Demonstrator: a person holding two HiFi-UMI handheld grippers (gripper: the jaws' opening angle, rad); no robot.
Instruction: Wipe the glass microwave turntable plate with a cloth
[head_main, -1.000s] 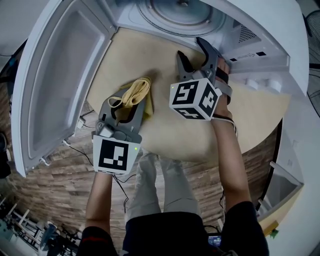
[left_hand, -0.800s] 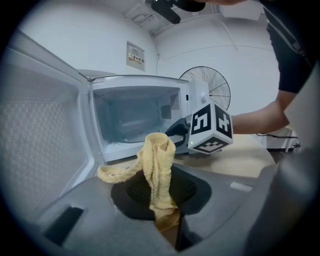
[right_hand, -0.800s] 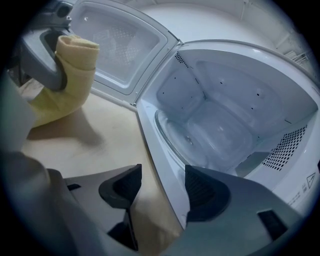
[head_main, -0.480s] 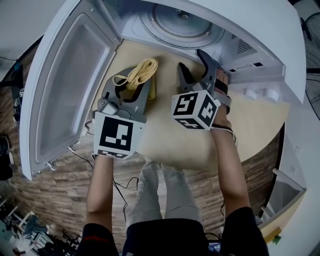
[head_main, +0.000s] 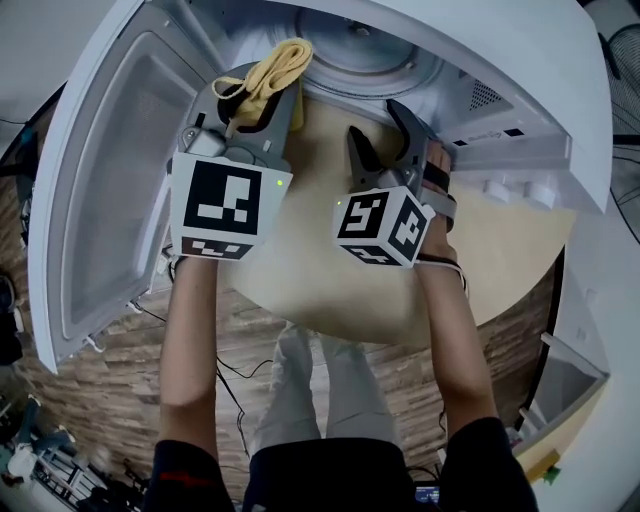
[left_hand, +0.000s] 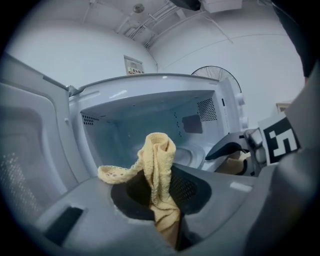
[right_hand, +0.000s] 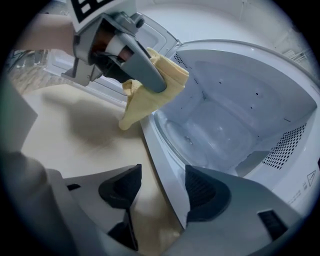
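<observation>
We see the left gripper raised to the mouth of the open microwave, its jaws pinched together on a yellow cloth. In the left gripper view the knit fabric stands up from between the pads in a folded bunch, with one lacy corner drooping off to the left. The cloth hangs in the air at the oven's opening, just in front of the glass turntable plate, which lies flat on the cavity floor. In the right gripper view the cloth's lower end dangles by the front sill, apart from the plate. The right gripper sits lower and to the right, above the pale round table, its jaws well apart and holding nothing. In its own view only the microwave's white front sill and a strip of tabletop show between them. The microwave door is swung wide open at the left, beside our left forearm.
</observation>
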